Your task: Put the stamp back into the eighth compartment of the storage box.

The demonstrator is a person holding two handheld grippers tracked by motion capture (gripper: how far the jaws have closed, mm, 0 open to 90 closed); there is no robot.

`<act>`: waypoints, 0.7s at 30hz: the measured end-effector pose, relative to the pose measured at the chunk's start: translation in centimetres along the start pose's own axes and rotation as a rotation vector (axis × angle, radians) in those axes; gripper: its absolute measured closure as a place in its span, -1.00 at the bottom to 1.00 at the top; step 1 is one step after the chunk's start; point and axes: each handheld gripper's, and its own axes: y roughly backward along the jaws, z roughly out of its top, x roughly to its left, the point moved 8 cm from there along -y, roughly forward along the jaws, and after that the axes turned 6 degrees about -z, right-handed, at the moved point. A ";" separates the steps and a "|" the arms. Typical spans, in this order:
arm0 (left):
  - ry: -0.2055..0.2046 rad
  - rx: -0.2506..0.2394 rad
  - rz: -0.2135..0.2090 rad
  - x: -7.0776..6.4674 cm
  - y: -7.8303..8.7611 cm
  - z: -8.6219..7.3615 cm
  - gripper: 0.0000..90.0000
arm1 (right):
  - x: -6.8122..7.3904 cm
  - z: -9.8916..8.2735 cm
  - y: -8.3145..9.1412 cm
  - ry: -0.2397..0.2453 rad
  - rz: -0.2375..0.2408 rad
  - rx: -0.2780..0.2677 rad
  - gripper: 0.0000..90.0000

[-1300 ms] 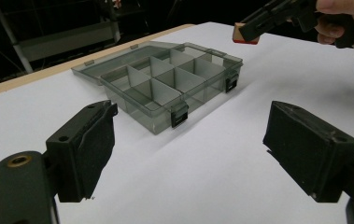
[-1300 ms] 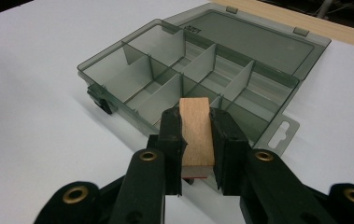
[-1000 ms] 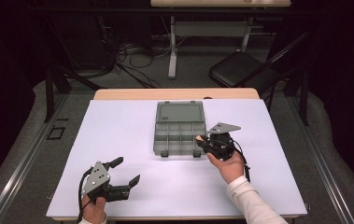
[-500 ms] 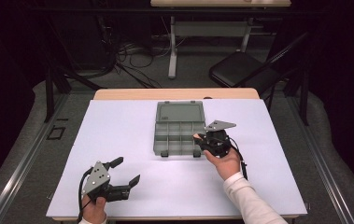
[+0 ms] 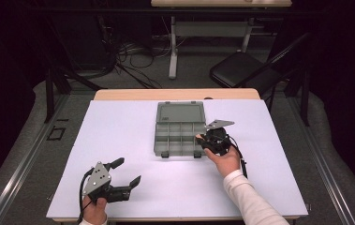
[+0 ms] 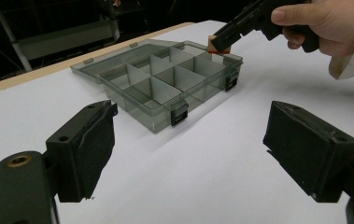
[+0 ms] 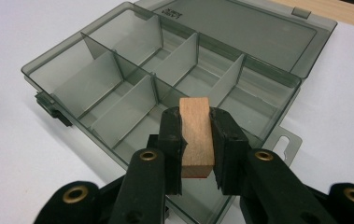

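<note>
Since the earlier frames, your right gripper (image 5: 202, 139) is sitting closer to the organiser box (image 5: 180, 129), now at its lower right corner in the high view; your left gripper (image 5: 127, 172) is remaining where it was, at the lower left of the frame.

Your right hand (image 5: 224, 159) is reaching in from the lower right, with the grey plate tilted above it. Its jaws are clamping a small wooden block (image 7: 196, 136), which is hanging over the box's corner compartment in the right gripper view.

Your left hand (image 5: 94, 208) is holding its gripper low over the white table (image 5: 119, 122), jaws spread wide with nothing between them.

The box is smoky translucent plastic, rectangular, divided into compartments, with its lid (image 7: 240, 28) lying open and flat and black latches (image 6: 179, 114) on the front wall. The block is pale, smooth-grained wood.
</note>
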 end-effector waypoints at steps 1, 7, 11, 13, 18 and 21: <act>0.001 -0.001 0.000 0.0 0.0 0.0 -0.64 | 0.0 -0.1 -0.1 0.001 -0.002 0.002 0.69; -0.002 0.000 -0.001 0.0 0.0 0.0 -0.64 | -0.1 -0.4 -0.6 0.002 -0.010 0.023 0.69; -0.001 0.000 -0.002 0.0 0.0 0.0 -0.64 | -0.2 -0.6 -1.0 -0.005 -0.008 0.039 0.69; -0.002 0.000 -0.001 0.0 0.0 0.0 -0.64 | -0.2 -0.8 -1.1 0.003 -0.014 0.048 0.69; 0.001 -0.001 -0.001 0.0 0.0 0.0 -0.64 | -0.1 -0.8 -1.2 0.005 -0.014 0.046 0.68; -0.001 0.000 -0.001 0.0 0.0 0.0 -0.64 | -0.1 -0.8 -1.3 0.006 -0.013 0.048 0.69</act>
